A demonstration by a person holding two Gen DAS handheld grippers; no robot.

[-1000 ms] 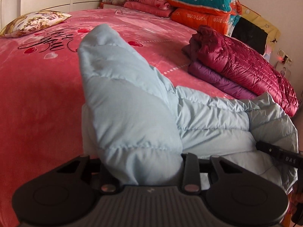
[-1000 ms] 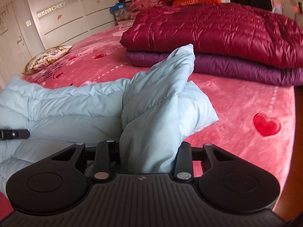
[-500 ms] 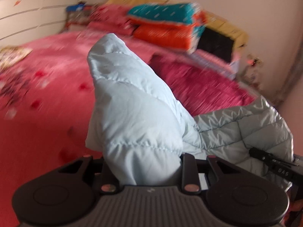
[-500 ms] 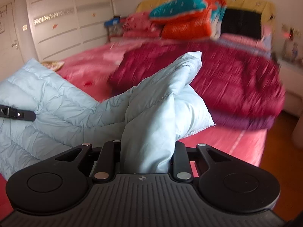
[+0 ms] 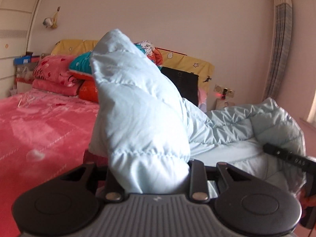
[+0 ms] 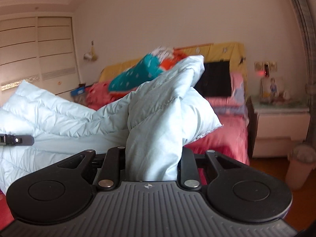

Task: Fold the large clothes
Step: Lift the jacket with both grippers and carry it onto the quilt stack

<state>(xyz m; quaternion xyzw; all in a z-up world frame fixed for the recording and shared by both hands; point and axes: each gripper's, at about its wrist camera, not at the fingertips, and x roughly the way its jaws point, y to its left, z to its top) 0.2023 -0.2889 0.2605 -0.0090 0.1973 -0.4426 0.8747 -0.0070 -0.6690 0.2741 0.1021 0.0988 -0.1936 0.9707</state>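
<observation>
A pale blue quilted down jacket [image 5: 142, 118] hangs between my two grippers, lifted above the pink bed [image 5: 39, 130]. My left gripper [image 5: 152, 175] is shut on one bunched corner of it, which stands up in front of the lens. My right gripper [image 6: 152, 164] is shut on another bunched corner of the jacket [image 6: 158, 122]. The rest of the jacket sags between them to the right in the left wrist view and to the left in the right wrist view. Each gripper's tip shows in the other's view, the right one [image 5: 286, 156] and the left one [image 6: 15, 139].
Folded pink, teal and orange quilts [image 5: 59, 73] are stacked against the yellow headboard [image 5: 187, 63]. A white nightstand [image 6: 280, 126] and a bin [image 6: 302, 167] stand right of the bed. A white wardrobe [image 6: 35, 55] is at the left.
Both grippers have risen and tilted up with the jacket, lifting it off the bed. The folded maroon and purple jackets have dropped out of view; the wall and headboard now show.
</observation>
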